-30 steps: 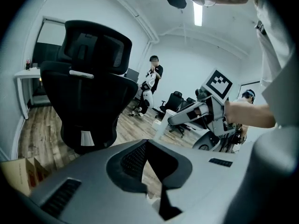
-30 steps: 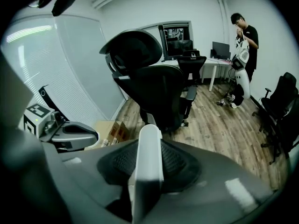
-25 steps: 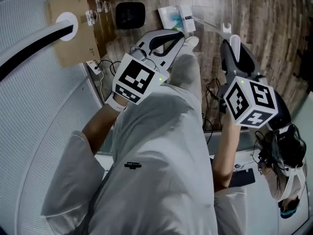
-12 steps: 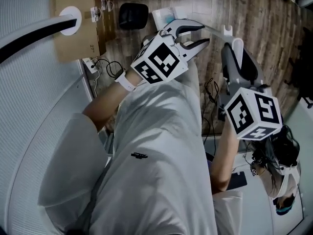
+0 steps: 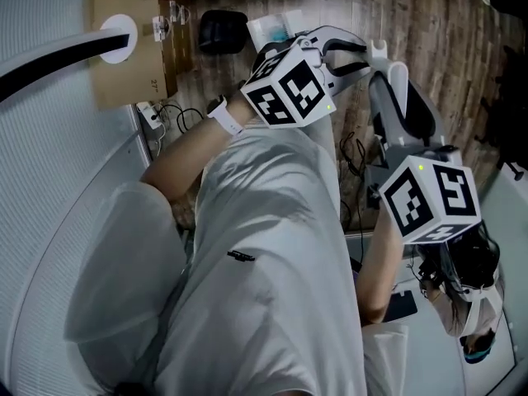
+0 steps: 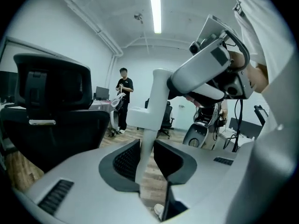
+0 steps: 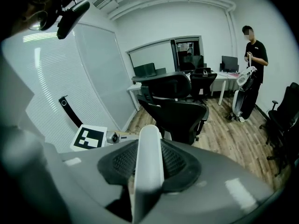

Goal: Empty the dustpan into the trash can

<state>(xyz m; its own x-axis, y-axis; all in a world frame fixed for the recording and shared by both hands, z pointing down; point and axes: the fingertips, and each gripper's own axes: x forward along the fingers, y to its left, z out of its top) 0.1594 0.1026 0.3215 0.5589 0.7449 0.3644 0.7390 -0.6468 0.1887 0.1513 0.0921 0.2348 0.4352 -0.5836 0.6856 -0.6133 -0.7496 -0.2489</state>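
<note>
The grip nearest the body is the firm one. The right gripper [image 7: 148,161] is clenched on the rounded white handle [image 7: 150,136], which fills the gap between its pads. Further along, the left gripper [image 6: 148,160] is not clamped. Its jaws have just been closing a little, and the thin shaft [image 6: 145,150] stands between them with a gap left on one side.

A spill short of the bin is judged the main risk. With only the top of a long handle held fast, the far end could swing or twist as it is carried, and the pan would tip. If the left jaws were closed off-centre, the shaft could be pushed out sideways instead of being caught. A knock against the black office chair [image 6: 46,111] close by is also possible (it stands just to the side in the left gripper view).

At the far end of the shaft, the dustpan [image 5: 275,28] is seen in the head view as a pale pan with something blue-green in it. It is partly hidden behind the left gripper. It lies over the wooden floor [image 5: 445,40], but whether it is resting or lifted cannot be told. A dark bin [image 5: 221,28], taken to be the trash can, stands just beside it. The bin is between the pan and the cardboard sheet [image 5: 124,64] at the floor's edge by the wall.
</note>
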